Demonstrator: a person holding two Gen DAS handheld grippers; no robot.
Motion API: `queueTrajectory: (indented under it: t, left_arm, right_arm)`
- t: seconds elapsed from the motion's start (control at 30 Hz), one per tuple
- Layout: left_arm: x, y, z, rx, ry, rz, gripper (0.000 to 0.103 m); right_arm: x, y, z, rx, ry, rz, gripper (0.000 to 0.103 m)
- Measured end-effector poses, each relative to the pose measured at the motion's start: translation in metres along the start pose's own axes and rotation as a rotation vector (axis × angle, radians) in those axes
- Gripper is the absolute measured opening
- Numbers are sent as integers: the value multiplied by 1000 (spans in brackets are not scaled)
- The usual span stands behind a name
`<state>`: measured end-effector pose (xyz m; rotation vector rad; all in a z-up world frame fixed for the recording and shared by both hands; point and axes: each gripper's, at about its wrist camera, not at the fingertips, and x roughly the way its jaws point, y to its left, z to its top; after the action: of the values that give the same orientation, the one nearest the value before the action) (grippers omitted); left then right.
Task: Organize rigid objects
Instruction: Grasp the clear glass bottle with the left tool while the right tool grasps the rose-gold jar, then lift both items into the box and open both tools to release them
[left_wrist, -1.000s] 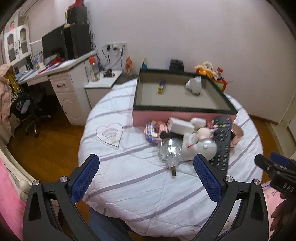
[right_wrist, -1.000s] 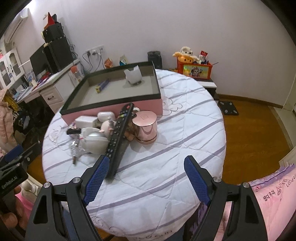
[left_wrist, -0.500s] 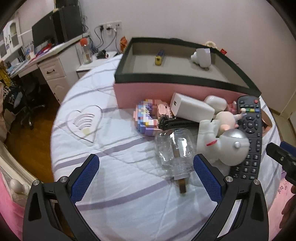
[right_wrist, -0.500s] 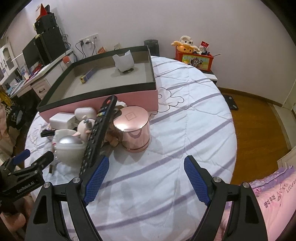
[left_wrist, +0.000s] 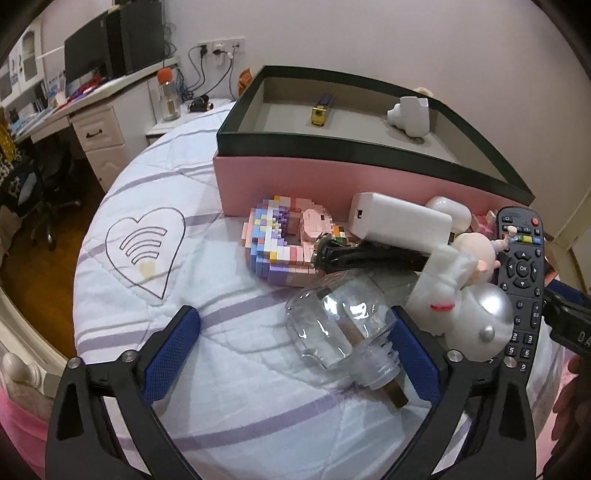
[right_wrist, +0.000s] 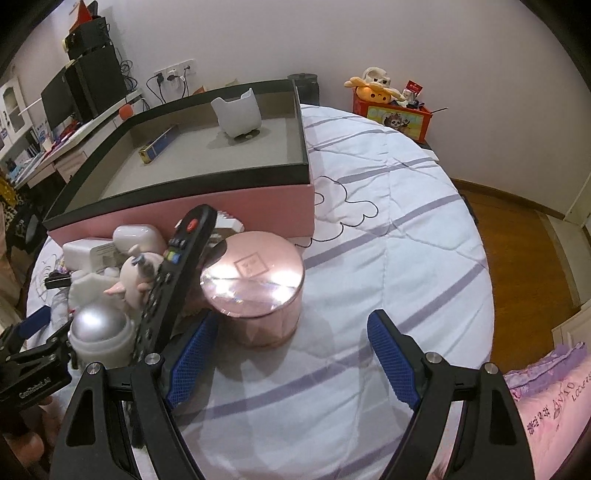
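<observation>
A pile of small things lies on the white striped cloth in front of a pink box (left_wrist: 369, 177) with a dark rim. My left gripper (left_wrist: 293, 347) hangs low over the cloth and its jaws are closing. A clear glass bottle (left_wrist: 332, 328) lies between them, close to the right pad (left_wrist: 410, 350) and well apart from the left one. Behind it sit a pastel block ring (left_wrist: 280, 240), a white charger (left_wrist: 399, 221), an astronaut figure (left_wrist: 469, 306) and a black remote (left_wrist: 521, 266). My right gripper (right_wrist: 291, 354) is open just short of a rose-gold tin (right_wrist: 255, 284), with the remote (right_wrist: 173, 280) leaning beside its left finger.
Inside the box (right_wrist: 184, 206) lie a small blue-and-gold stick (right_wrist: 159, 144) and a white cup (right_wrist: 236, 114). A desk with a monitor (left_wrist: 88, 51) stands far left. An orange toy box (right_wrist: 391, 118) stands by the wall. Pink bedding (right_wrist: 546, 406) and wood floor (right_wrist: 517, 236) lie right.
Both grippers have come down and in toward the pile. The bottle now lies between the left jaws, and the tin sits just ahead of the right ones.
</observation>
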<state>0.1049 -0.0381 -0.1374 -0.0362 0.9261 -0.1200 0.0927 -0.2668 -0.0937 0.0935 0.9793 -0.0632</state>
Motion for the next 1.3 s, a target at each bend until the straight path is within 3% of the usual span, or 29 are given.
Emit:
queueTrajectory:
  t: [0.27,0.3,0.37,0.4,0.47,0.93,1.3]
  left_arm:
    - [-5,4,-2,29,-22,-23,73]
    - [-5,5,-2,31,-25,-27,70]
    - [-8,7,-2,30,-31,-48,53]
    - [-8,8,-2,30,-30,-54,52]
    - [-10,12,-1,16,-26,-76,52]
    - [-42,20,-7,11,-44,-120,52]
    - [-78,26,31,15,-118,-138,52]
  right_arm:
    - [9,-3,6,4,-20,49,84]
    - [10,-3,7,-1,-21,58,80]
    - [10,-4,6,-7,-25,80,64]
    - [10,-3,6,-7,-24,95,55]
    - [9,1,6,-19,-22,115,48]
    - [-22,-12,-5,33,-41,110,48]
    - [-60,1,24,-16,-119,123,48]
